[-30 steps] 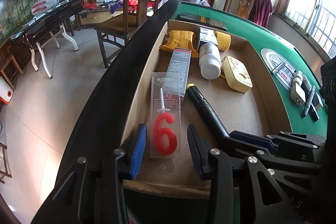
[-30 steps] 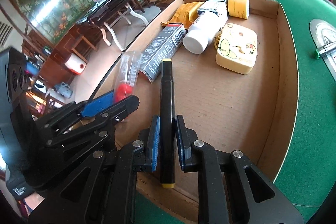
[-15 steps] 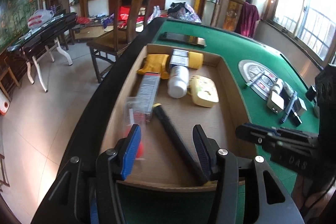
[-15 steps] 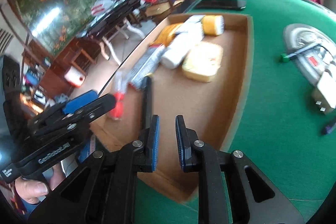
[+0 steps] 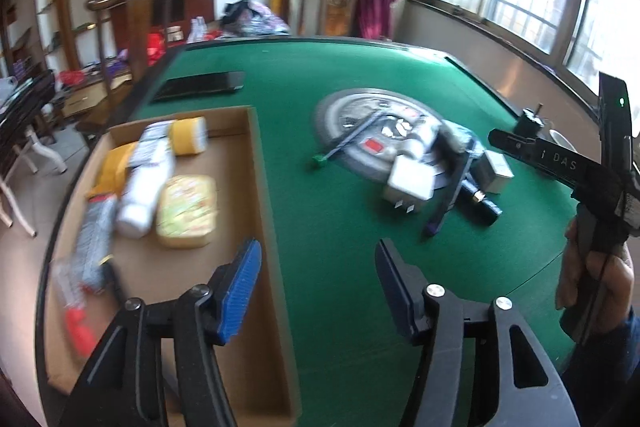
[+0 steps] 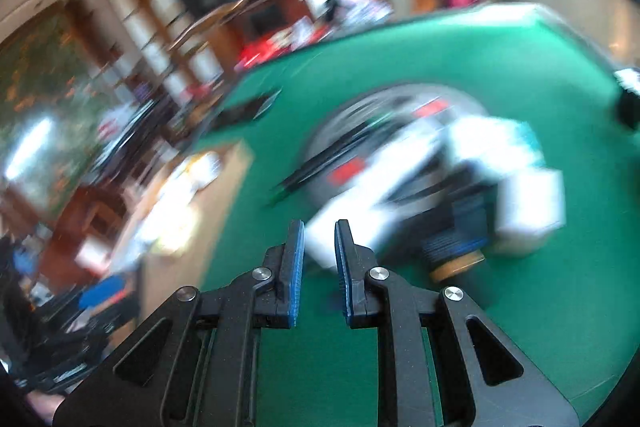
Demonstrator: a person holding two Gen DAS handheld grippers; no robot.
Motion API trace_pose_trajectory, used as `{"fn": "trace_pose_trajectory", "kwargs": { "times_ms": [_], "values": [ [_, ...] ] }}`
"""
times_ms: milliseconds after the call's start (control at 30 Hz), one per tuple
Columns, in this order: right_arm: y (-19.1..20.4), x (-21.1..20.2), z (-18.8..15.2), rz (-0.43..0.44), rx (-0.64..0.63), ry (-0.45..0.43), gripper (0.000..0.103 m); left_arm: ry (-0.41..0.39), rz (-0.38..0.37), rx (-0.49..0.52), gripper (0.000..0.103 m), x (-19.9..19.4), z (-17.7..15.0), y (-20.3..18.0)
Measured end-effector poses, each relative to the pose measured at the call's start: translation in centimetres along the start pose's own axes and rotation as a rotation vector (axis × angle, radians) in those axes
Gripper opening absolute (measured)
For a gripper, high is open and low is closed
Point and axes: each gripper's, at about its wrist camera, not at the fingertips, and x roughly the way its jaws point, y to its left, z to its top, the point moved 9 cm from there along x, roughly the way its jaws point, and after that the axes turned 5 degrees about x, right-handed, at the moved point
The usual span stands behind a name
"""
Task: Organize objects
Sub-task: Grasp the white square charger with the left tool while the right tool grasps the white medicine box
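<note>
Both grippers are now swinging away from the cardboard box [image 5: 256, 211] toward the loose pile on the green table [image 5: 320, 75]: a second ago the right gripper [image 6: 319, 267] was clamped on a black pen inside the box and the left gripper [image 5: 318, 291] was straddling the red number candle [image 5: 78, 331], and both items are now lying released in the box. That probably means one sorting cycle is finished and the next pick is beginning. The left gripper's fingers are standing wide apart and empty over the box's right wall; the right gripper's fingers are narrowly parted with nothing between them. The box is already holding the candle, a grey carton [image 5: 94, 231], a white bottle [image 5: 144, 195], a yellow case [image 5: 186, 211] and a yellow roll [image 5: 188, 135]. Remaining clutter, including a white charger [image 5: 408, 183] and a dark cylinder [image 5: 480, 203], is sitting on and around the round centre plate [image 5: 340, 111], heavily blurred in the right wrist view.
</note>
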Motion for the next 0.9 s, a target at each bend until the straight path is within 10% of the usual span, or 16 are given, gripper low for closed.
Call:
{"fn": "trace_pose_trajectory", "kwargs": {
  "times_ms": [100,700,900],
  "values": [
    [-5.4,-1.4,1.6,-0.078,0.091,-0.076,0.053,0.035,-0.054,0.028,0.064,2.8,2.0,-2.6],
    [-9.0,-1.1,1.7,0.011,0.293,-0.013,0.053,0.194,-0.051,0.084,0.065,13.2,3.5,-7.3],
    [-9.5,-0.2,0.9,-0.036,0.286,0.029,0.053,0.115,0.028,0.015,0.044,11.1,1.9,-5.7]
  ]
}}
